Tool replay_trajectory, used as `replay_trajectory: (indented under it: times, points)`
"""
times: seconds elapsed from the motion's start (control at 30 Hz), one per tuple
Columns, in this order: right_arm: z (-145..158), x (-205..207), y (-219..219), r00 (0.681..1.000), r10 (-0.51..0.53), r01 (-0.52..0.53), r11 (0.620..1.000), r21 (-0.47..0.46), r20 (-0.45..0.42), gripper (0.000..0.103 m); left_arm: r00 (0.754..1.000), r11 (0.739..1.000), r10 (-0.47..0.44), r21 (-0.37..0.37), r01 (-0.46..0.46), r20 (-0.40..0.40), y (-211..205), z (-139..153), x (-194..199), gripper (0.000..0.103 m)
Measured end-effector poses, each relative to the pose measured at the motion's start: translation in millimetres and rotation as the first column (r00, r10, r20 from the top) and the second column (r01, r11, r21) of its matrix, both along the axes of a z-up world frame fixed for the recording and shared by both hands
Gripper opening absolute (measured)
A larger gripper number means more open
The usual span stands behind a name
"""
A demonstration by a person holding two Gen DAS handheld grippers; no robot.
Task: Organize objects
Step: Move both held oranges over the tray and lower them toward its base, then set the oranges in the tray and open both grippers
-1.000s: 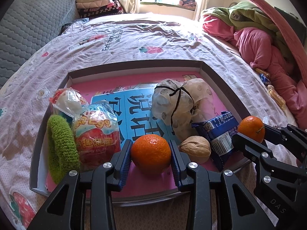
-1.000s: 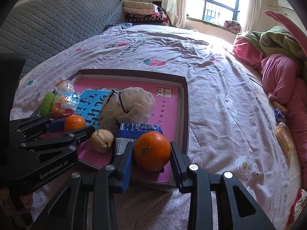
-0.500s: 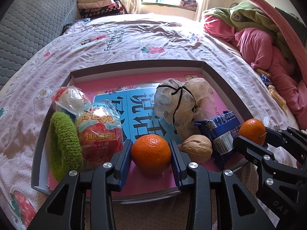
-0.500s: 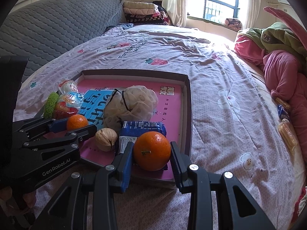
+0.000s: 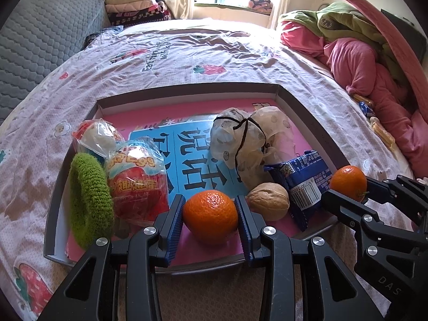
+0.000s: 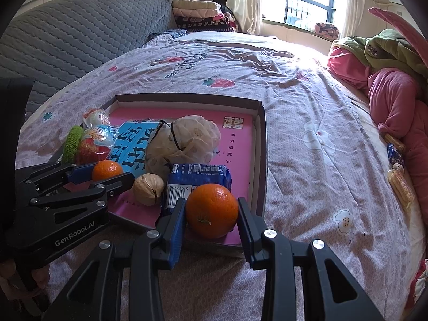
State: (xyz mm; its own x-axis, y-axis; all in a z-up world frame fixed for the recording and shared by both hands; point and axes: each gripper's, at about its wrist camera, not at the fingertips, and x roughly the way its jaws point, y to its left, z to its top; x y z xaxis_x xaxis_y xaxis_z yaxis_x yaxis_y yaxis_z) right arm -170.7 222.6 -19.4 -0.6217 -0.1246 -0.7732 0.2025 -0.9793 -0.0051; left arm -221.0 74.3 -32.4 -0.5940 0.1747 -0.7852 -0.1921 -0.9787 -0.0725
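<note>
A shallow grey box lid (image 5: pixel 187 89) with a pink and blue bottom lies on the bed. My left gripper (image 5: pixel 210 215) is shut on an orange (image 5: pixel 210 214) over the lid's near edge. My right gripper (image 6: pixel 211 214) is shut on a second orange (image 6: pixel 211 210) over the lid's near right corner. Each gripper shows in the other view, the right one (image 5: pixel 347 187) and the left one (image 6: pixel 107 171). In the lid lie a walnut (image 5: pixel 268 203), a blue snack packet (image 5: pixel 302 176), a tied cream mesh bag (image 5: pixel 248 139), two wrapped toy eggs (image 5: pixel 136 179) and a green knitted ring (image 5: pixel 88 200).
The lid (image 6: pixel 260 144) rests on a pink flowered bedspread (image 5: pixel 187 48). A pile of pink and green bedding (image 5: pixel 361 53) lies at the right, with small snack packets (image 6: pixel 398 176) beside it. A grey quilted headboard (image 6: pixel 67 45) stands at the left.
Both grippers keep hold of their oranges and have risen and drawn back slightly, so the lid sits lower and farther in both views. The objects in the lid have not moved.
</note>
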Motion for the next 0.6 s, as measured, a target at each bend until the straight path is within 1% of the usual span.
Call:
replay_trajectory:
  times: [0.07,0.2,0.27,0.33,0.6]
  points:
    - [-0.2,0.0,1.5,1.0,-0.007,0.007,1.0,-0.005,0.008,0.037,1.0,1.0,-0.002,-0.004,0.002,-0.003,0.5,0.5,1.4,0.039]
    - [1.0,0.9,2.9,1.0,-0.01,0.01,1.0,-0.004,0.013,0.038,1.0,1.0,-0.008,0.01,0.008,0.008,0.3,1.4,3.2,0.039]
    - [1.3,0.4,2.9,1.0,-0.01,0.01,1.0,-0.004,0.017,0.039,1.0,1.0,-0.012,0.007,0.012,0.006,1.7,2.1,5.2,0.039]
    - [1.7,0.7,3.1,1.0,-0.015,0.015,1.0,-0.001,0.016,0.044,1.0,1.0,-0.015,0.002,0.015,0.006,2.9,2.2,6.8,0.039]
    - [4.4,3.0,5.0,1.0,-0.017,0.017,1.0,-0.004,0.01,0.048,1.0,1.0,-0.013,0.012,0.013,-0.001,0.6,7.3,9.1,0.039]
